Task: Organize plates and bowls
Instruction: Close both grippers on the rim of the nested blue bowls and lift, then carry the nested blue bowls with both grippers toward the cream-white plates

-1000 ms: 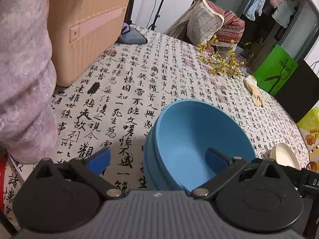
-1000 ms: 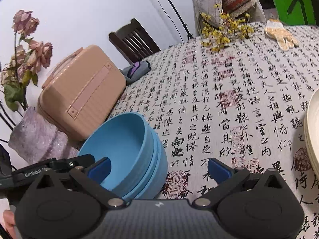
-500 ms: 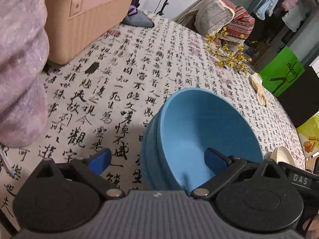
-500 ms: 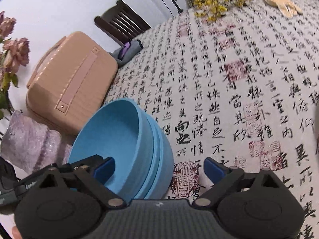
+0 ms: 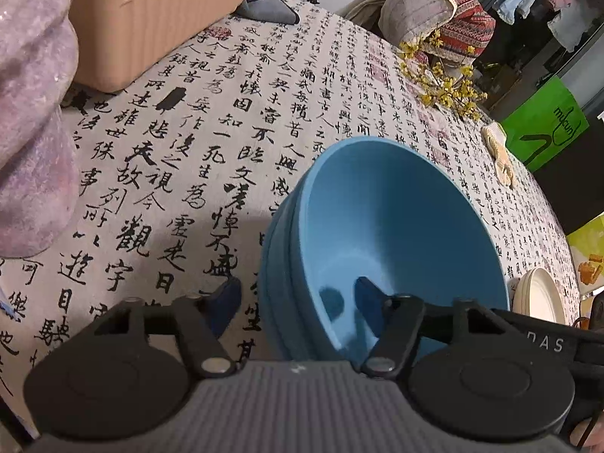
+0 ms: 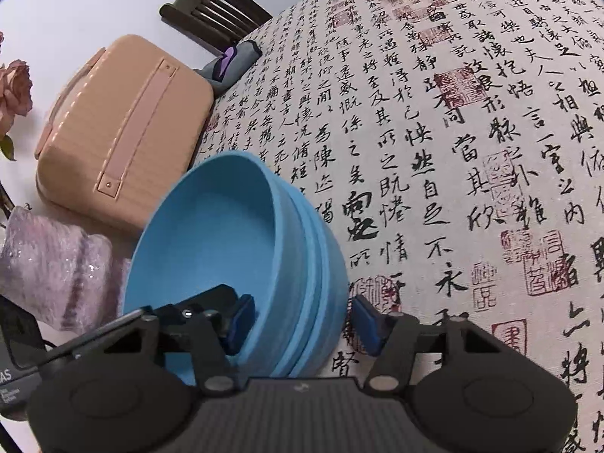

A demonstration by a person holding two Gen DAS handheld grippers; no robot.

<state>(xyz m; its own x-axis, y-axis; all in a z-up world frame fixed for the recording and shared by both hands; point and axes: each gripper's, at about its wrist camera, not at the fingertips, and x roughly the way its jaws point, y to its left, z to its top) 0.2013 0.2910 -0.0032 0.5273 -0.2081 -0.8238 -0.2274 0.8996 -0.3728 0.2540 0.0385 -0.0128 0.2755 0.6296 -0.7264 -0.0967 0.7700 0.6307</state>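
A stack of three nested blue bowls [image 5: 396,219] stands on the calligraphy-print tablecloth [image 5: 211,120]. My left gripper [image 5: 298,300] straddles the stack's near wall, one pad outside and one inside. Its jaws are narrowed, but a strip of cloth still shows beside the outer pad. From the opposite side my right gripper [image 6: 302,317] straddles the same blue bowls [image 6: 226,226]. Its pads [image 6: 241,313] press the wall from inside and outside. A stack of cream plates [image 5: 540,298] sits at the table's right edge.
A peach hard case [image 6: 120,132] and a glittery lilac wrap [image 6: 56,253] crowd the table's left. A grey pouch [image 5: 268,11], yellow flower sprigs [image 5: 445,90] and a knitted glove [image 5: 498,151] lie farther back. A dark chair [image 6: 215,11] stands behind.
Both grippers have moved in over the bowl stack's rim and narrowed their jaws around its wall; a second ago both stood wide open.
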